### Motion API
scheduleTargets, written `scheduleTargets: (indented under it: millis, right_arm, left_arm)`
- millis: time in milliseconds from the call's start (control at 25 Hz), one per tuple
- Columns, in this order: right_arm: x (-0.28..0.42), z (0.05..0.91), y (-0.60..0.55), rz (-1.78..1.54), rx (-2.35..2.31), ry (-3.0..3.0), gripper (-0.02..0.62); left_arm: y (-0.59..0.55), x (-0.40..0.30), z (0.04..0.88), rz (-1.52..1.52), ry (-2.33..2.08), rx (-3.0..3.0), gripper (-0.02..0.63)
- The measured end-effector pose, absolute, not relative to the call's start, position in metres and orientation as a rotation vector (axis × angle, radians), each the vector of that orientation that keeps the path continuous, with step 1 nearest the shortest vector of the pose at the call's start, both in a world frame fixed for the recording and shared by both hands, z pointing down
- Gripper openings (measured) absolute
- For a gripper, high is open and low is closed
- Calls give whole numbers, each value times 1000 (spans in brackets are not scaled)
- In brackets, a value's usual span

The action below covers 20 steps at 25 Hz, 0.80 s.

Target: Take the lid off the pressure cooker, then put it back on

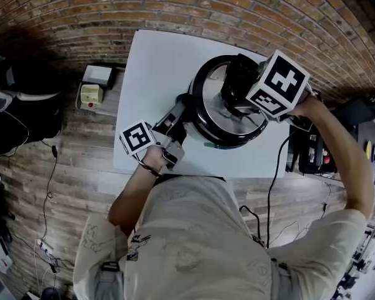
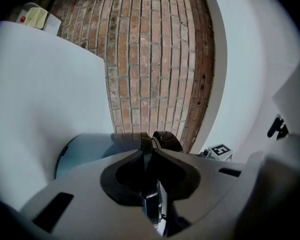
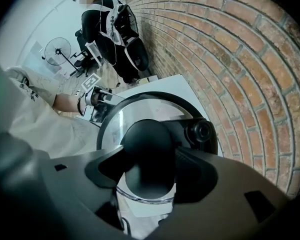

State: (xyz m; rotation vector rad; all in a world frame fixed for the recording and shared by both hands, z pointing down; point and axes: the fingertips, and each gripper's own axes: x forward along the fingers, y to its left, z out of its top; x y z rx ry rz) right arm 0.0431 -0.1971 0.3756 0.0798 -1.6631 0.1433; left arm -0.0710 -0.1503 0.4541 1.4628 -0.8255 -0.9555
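A pressure cooker (image 1: pixel 203 129) stands on a white table (image 1: pixel 153 55), its glass lid (image 3: pixel 140 111) seated on top. The right tongs (image 3: pixel 149 168), pointing down over the cooker, clasp the lid's black knob (image 3: pixel 146 146). The left tongs (image 2: pixel 151 156), nearly closed, pinch the cooker's side handle (image 2: pixel 166 140). Bracing that handle firmly while the knob turns squarely looks likeliest to free the lid cleanly.

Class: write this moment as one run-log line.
left gripper: shut on side handle | right gripper: shut on lid knob | lid: on cooker
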Motion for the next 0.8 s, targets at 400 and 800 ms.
scheduleTargets:
  millis: [400,800]
  right_arm:
    - [66,350,-192,190,123,-1701,293]
    - [133,335,-194,308,296,-1715,293]
  left_arm:
    - [-150,-71,455,-946,-819,1449,67]
    - [-151,-74,456,-954,-836,1442,66]
